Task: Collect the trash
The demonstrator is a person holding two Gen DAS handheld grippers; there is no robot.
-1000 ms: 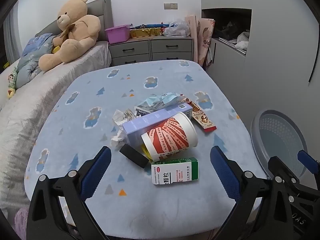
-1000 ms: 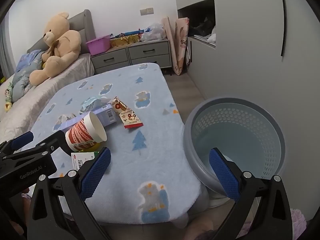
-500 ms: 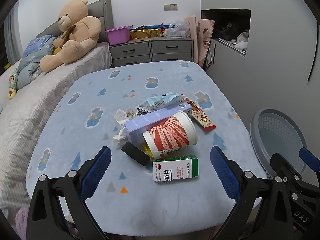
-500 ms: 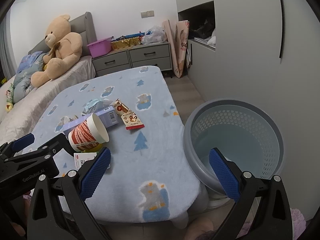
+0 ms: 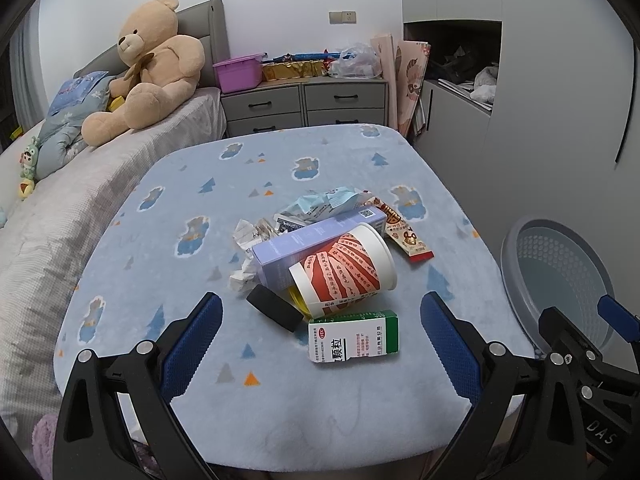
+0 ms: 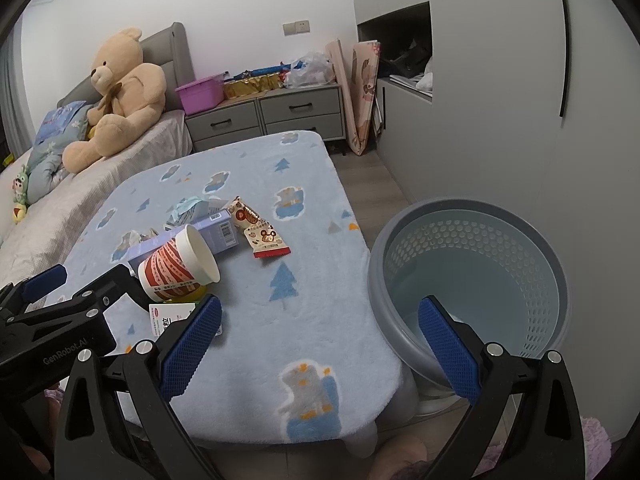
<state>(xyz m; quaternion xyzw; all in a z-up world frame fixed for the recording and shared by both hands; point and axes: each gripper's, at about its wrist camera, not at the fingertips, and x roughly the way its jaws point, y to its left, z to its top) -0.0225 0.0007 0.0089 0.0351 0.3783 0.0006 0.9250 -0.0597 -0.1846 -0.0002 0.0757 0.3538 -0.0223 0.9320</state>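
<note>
A heap of trash lies on the blue patterned table (image 5: 208,364): a red-and-white paper cup (image 5: 342,268) on its side, a lilac box (image 5: 308,240), a green-and-white medicine box (image 5: 354,336), a black block (image 5: 274,307), a snack wrapper (image 5: 404,234), a light blue packet (image 5: 324,204) and crumpled paper (image 5: 246,254). My left gripper (image 5: 320,340) is open and empty, just short of the medicine box. My right gripper (image 6: 320,342) is open and empty over the table's right edge, beside the grey perforated basket (image 6: 472,280). The cup (image 6: 178,264) and wrapper (image 6: 262,234) also show in the right wrist view.
A bed with a big teddy bear (image 5: 146,68) runs along the left. Grey drawers (image 5: 304,102) with clutter stand behind the table. A grey wardrobe wall (image 6: 500,80) closes the right side. The basket (image 5: 560,276) stands on the floor right of the table.
Both grippers have drawn back and risen slightly, so the trash and table sit a little farther off. Nothing was taken hold of.
</note>
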